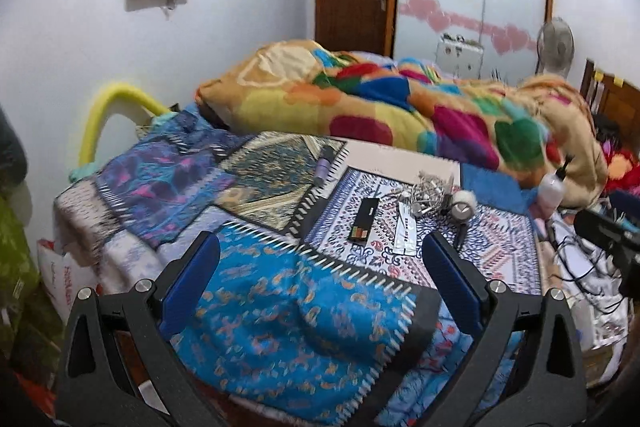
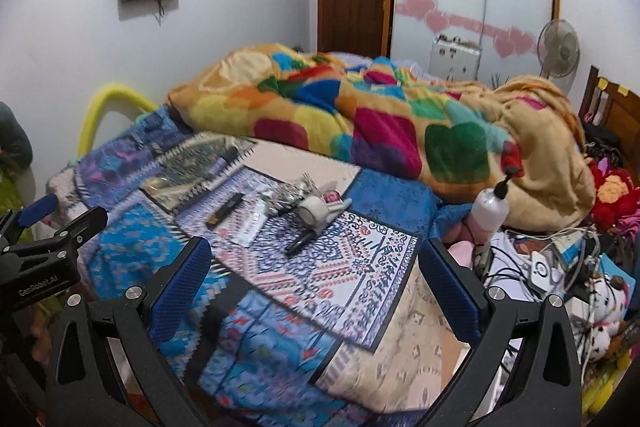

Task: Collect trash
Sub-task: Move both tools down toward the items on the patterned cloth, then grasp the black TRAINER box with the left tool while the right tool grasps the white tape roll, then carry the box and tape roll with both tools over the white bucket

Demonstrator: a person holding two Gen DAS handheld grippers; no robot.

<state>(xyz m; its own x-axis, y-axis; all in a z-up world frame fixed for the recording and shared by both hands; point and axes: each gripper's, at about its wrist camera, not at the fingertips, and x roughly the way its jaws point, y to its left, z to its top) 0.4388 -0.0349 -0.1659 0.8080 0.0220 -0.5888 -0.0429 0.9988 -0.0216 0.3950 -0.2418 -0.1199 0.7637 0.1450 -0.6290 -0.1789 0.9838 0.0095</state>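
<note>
Trash lies on a patterned mat (image 1: 400, 251) on the bed: a black box with coloured squares (image 1: 363, 225), a white wrapper (image 1: 405, 231), a crumpled silver foil wrapper (image 1: 430, 193) and a white tape roll (image 1: 464, 207). The same box (image 2: 225, 213), wrapper (image 2: 253, 223), foil (image 2: 286, 197) and roll (image 2: 314, 209) show in the right wrist view, with a black pen (image 2: 299, 242). My left gripper (image 1: 320, 263) is open and empty, short of the trash. My right gripper (image 2: 316, 263) is open and empty above the mat (image 2: 360, 267).
A colourful blanket (image 1: 400, 107) is heaped at the back of the bed. A white pump bottle (image 2: 490, 209), cables and soft toys (image 2: 560, 267) crowd the right side. A purple tube (image 1: 322, 171) lies on a teal mat. A yellow rail (image 1: 108, 107) stands at left.
</note>
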